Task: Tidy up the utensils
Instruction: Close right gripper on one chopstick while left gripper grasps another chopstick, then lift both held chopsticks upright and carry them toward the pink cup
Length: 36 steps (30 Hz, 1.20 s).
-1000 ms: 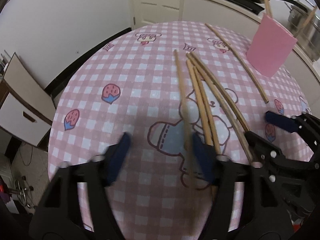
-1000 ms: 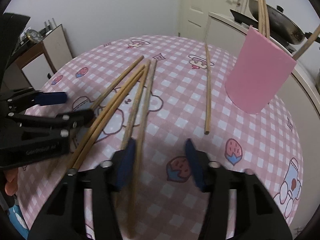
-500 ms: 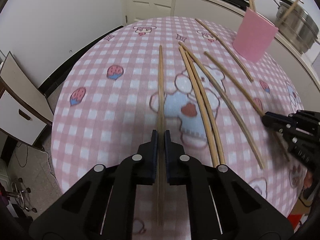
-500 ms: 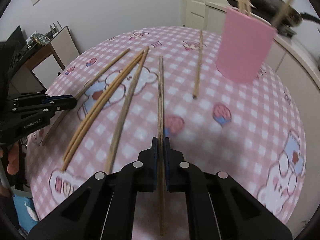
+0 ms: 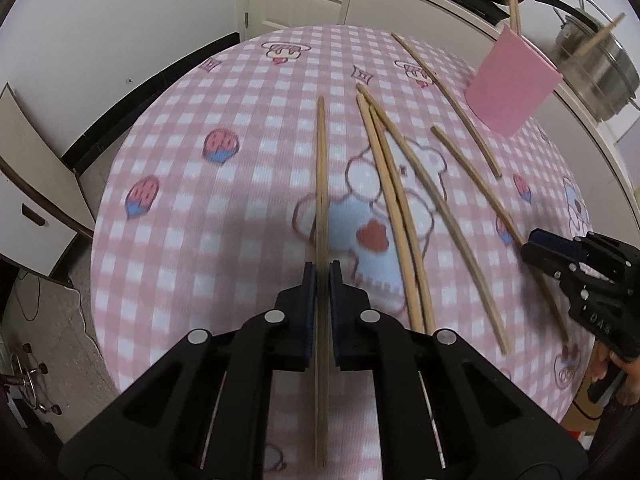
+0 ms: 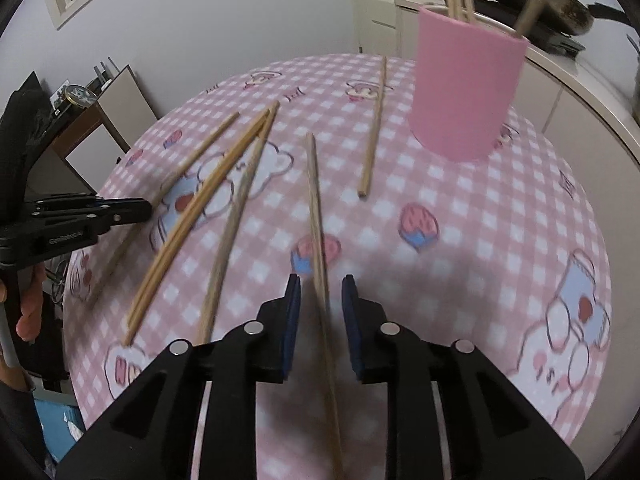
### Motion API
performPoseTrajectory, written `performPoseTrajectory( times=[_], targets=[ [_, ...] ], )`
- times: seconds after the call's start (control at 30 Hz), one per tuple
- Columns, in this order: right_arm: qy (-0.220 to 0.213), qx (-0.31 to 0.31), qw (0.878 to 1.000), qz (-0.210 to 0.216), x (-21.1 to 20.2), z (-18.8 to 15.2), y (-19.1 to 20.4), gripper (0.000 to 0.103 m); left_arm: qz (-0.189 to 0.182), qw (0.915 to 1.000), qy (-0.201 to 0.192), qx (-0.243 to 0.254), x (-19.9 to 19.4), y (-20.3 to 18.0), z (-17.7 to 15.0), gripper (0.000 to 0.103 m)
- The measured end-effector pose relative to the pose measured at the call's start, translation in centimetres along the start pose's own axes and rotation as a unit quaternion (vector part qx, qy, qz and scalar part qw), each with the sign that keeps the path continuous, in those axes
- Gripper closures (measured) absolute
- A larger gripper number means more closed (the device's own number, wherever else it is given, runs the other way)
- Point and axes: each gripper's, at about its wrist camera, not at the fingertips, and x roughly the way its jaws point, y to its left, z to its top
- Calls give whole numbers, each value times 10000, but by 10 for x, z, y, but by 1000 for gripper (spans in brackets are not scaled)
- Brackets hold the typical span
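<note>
**Chopsticks half sorted, each tongs at a stick**

While several chopsticks already stand in the pink cup (image 6: 468, 92), upper right of the right wrist view, most still lie loose on the worktop (image 6: 500, 240). Rough judgement: early-to-mid task, a handful done, about six or seven sticks left to go.

Left tongs (image 5: 322, 280), lower centre of the left wrist view: pads nearly together, clamped on one chopstick (image 5: 321, 184) that runs straight up the frame from between them. Stick looks lifted slightly, blurred near the pads.

Right tongs (image 6: 320, 300), lower centre of the right wrist view: jaws opening, clear gap on both sides of a second chopstick (image 6: 316, 208) that lies between them; pads do not press it. Cannot tell if it rests on the cloth or is dropping.

Remaining: a touching pair plus a third stick (image 5: 394, 200) centre frame in the left view, two more (image 5: 452, 100) toward the upper right near the cup.

Materials: chopsticks are pale bamboo or wood, thin, long, round-ish, matte, some slightly bowed. Cup is a smooth matte pink cylinder, likely plastic or silicone. Worktop is round, covered in pink-white gingham cloth with cartoon bears and strawberries, soft-looking weave. Tongs are black hard plastic with blue pads.
</note>
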Motion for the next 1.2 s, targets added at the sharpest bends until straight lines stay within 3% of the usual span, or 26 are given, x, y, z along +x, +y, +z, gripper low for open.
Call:
performPoseTrajectory(
  times=[0.33,0.77,0.87,1.03,1.2],
  targets=[
    [41,-235,9997,-44,30,59,7,83,67,9999,123,7,24,2,50,95],
    [392,-378,9985,-62,60,85,3,86,195,9996,165,85,44,3,87,95],
    [405,-423,9982,-100,60,86,2,98,235,9996,97,105,44,2,87,95],
    [298,-409,9987,-53,51,86,3,98,252,9996,-60,75,37,0,88,96],
    [-37,-417,9991,57,19,89,9,99,142,9989,-424,164,0,-11,87,96]
  ],
)
